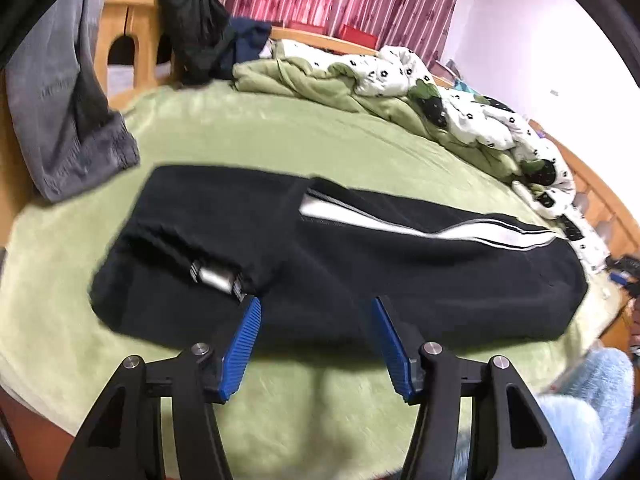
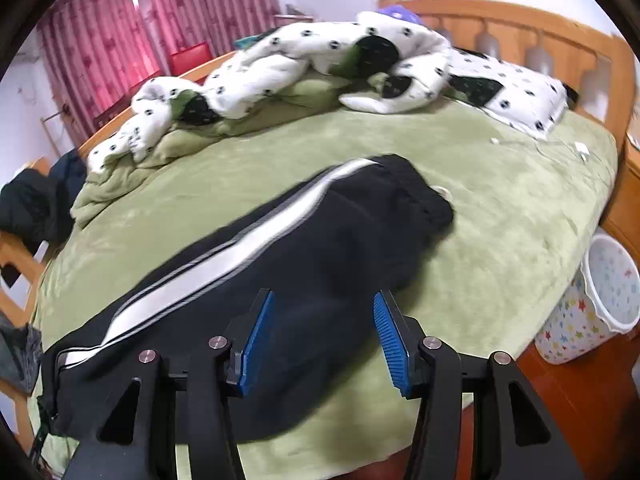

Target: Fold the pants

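Note:
Black pants (image 1: 400, 272) with a white and grey side stripe lie on the green bed, one end folded back over the left part. My left gripper (image 1: 316, 304) is open and empty above the pants' near edge. The pants also show in the right wrist view (image 2: 320, 248), waistband toward the headboard. My right gripper (image 2: 324, 300) is open and empty, over the pants' near edge.
The green bed cover (image 1: 280, 140) runs under everything. A crumpled white and green quilt (image 2: 280, 64) lies at the far side. Grey clothes (image 1: 60, 112) and dark clothes (image 1: 192, 28) hang on the wooden footboard. A star-patterned bin (image 2: 592, 304) stands beside the bed.

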